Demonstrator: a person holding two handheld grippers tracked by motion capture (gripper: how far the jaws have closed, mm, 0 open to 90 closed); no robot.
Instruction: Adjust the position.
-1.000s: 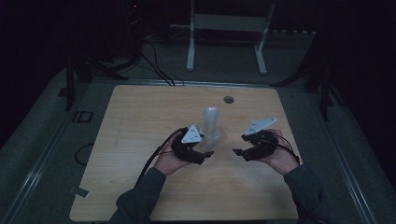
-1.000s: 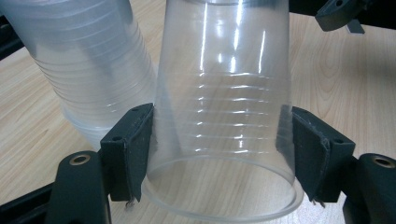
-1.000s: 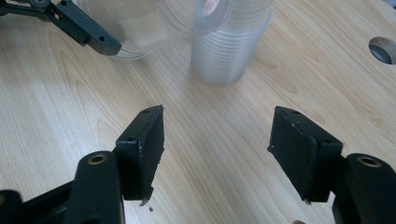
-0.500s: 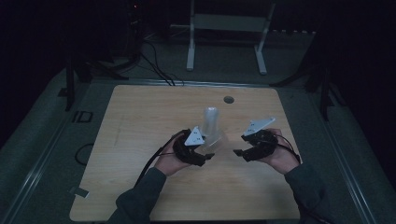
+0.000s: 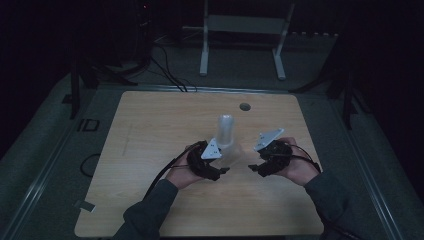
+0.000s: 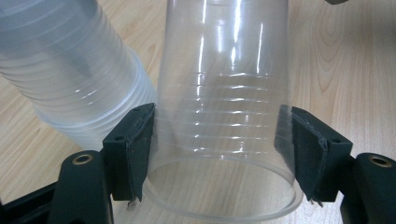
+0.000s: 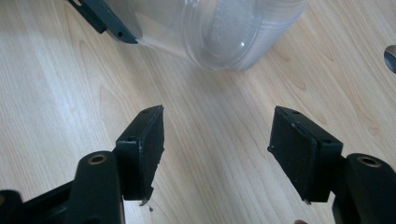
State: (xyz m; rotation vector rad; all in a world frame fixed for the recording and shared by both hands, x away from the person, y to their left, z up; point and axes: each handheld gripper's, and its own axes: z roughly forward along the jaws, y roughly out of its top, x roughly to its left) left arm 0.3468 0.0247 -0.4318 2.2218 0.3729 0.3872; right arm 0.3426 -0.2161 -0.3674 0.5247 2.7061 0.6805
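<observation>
So right now my left gripper (image 6: 219, 154) has its fingers (image 6: 133, 140) pinching a single clear plastic cup (image 6: 224, 93) near its rim, one pad on each side. The wall looks slightly pushed in at the left pad. They've just been closing onto it. The cup sits low over the wooden counter (image 5: 150, 130), right beside the stack of clear plastic cups (image 6: 70, 70), and the two look like they're touching or nearly so.

My right gripper (image 7: 217, 140) hangs over bare counter with its fingers (image 7: 144, 144) spread and nothing between them, the stack just ahead of it.

What worries me: that cup is thin and slick. Squeeze harder and I think it buckles or pops out sideways. If I pull it away carelessly, it could drag the stack along or tip it, since nothing is bracing the stack. Static might also make a second cup ride along. I'd want the right fingers steadying the stack first.
</observation>
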